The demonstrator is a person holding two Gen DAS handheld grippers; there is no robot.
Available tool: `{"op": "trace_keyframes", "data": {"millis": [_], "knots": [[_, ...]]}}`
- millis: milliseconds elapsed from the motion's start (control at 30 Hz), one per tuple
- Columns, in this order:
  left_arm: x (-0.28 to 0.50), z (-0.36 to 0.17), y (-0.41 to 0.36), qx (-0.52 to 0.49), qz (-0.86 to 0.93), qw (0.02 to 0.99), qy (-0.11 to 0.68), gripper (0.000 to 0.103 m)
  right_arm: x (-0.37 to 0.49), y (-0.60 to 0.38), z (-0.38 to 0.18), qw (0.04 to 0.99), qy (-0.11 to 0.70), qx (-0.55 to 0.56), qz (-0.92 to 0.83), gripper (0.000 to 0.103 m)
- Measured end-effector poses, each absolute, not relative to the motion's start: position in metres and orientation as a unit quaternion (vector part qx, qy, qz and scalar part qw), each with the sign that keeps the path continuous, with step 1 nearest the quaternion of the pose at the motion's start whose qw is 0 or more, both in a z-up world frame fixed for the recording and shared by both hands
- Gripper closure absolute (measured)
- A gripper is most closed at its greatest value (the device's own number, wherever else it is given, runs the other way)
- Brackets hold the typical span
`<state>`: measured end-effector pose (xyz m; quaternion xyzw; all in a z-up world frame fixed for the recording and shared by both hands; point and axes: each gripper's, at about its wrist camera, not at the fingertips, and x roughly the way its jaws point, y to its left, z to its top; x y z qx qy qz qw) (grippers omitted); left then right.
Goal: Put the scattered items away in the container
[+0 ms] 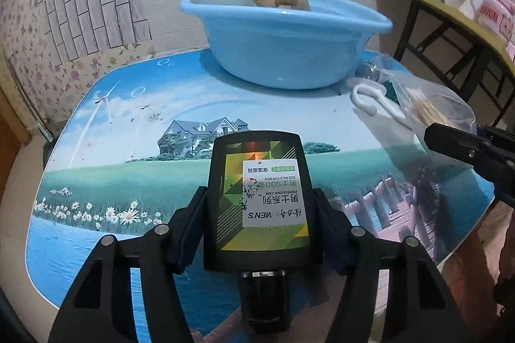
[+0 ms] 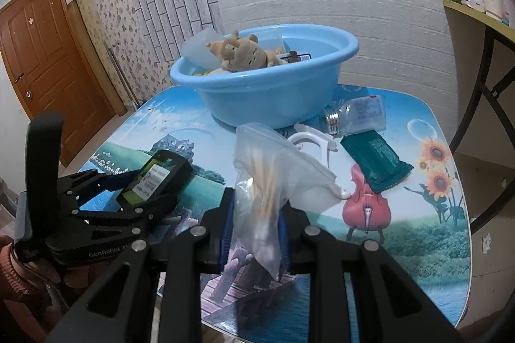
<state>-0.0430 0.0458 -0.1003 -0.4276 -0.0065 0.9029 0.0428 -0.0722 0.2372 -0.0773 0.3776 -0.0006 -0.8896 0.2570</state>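
Toward the near left edge of the picture-printed desk (image 2: 431,214), the left claw (image 1: 259,198) is clamped on a black flat-sided lotion bottle with a green-and-yellow label (image 1: 257,191). Its pads press the bottle's two sides, the cap end points back at the camera, and the bottle appears lifted just off the desk. At the far edge, near the middle, stands the round light-blue plastic basin (image 2: 267,98). It already holds a tan plush toy (image 2: 244,53) lying against its left rim, a translucent sheet and a small dark-edged packet behind the toy. At the near edge, right of the bottle, the right claw (image 2: 254,233) is closed on a clear plastic bag of thin wooden sticks (image 2: 267,175), pinching its lower part while the top stands up loosely. Beyond the bag a white plastic hook (image 2: 309,140) lies on the desk. Just right of the basin's base a clear bottle with a silver cap (image 2: 357,117) lies on its side. In front of it lies a dark green foil packet (image 2: 376,162), touching the bottle.
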Motion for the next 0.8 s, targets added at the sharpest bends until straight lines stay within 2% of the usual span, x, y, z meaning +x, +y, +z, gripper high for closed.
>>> {"op": "trace_keyframes", "data": {"millis": [167, 433, 800], "knots": [[-0.044, -0.089, 0.033, -0.417, 0.907, 0.038, -0.037, 0.041, -0.069, 0.239, -0.067, 0.263, -0.006, 0.364, -0.893, 0.079], [-0.043, -0.030, 0.022, -0.344, 0.936, 0.043, -0.059, 0.041, -0.066, 0.236, -0.043, 0.277, -0.010, 0.334, -0.901, 0.079], [-0.083, 0.015, 0.029, -0.304, 0.949, 0.052, -0.061, 0.041, -0.094, 0.245, -0.008, 0.271, -0.022, 0.286, -0.919, 0.079]]}}
